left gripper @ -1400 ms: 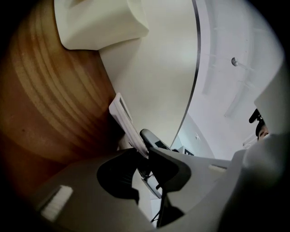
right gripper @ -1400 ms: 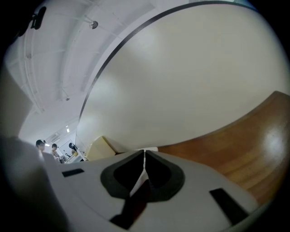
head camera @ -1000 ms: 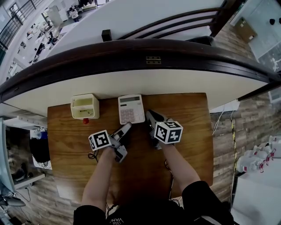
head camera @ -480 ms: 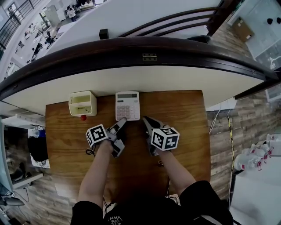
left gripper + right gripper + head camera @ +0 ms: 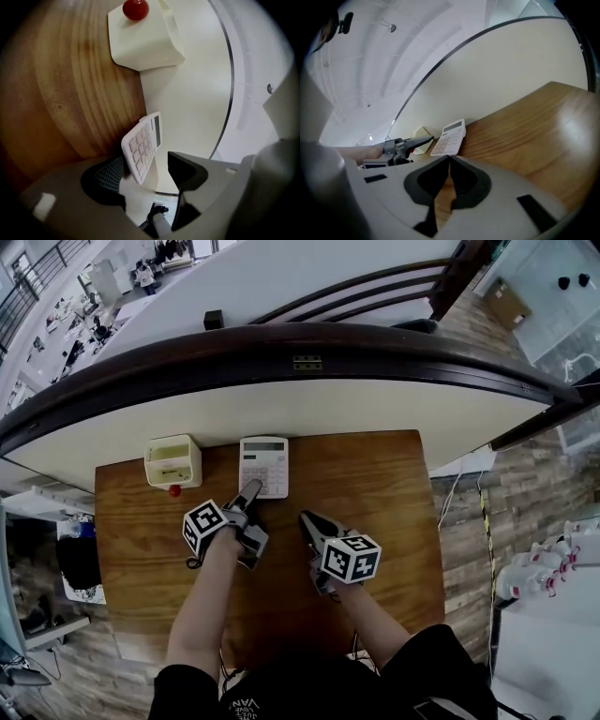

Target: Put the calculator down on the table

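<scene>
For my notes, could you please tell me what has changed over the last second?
The left gripper is opening its jaws, letting go of the calculator, whose edge is still between them. The right gripper, shut and empty, has drawn back toward the person. Calculator and cream box kept their places on the table.

The white calculator [image 5: 264, 466], pale keys face up and display at its far end, lies flat near the back edge of the wooden counter [image 5: 375, 493].
</scene>
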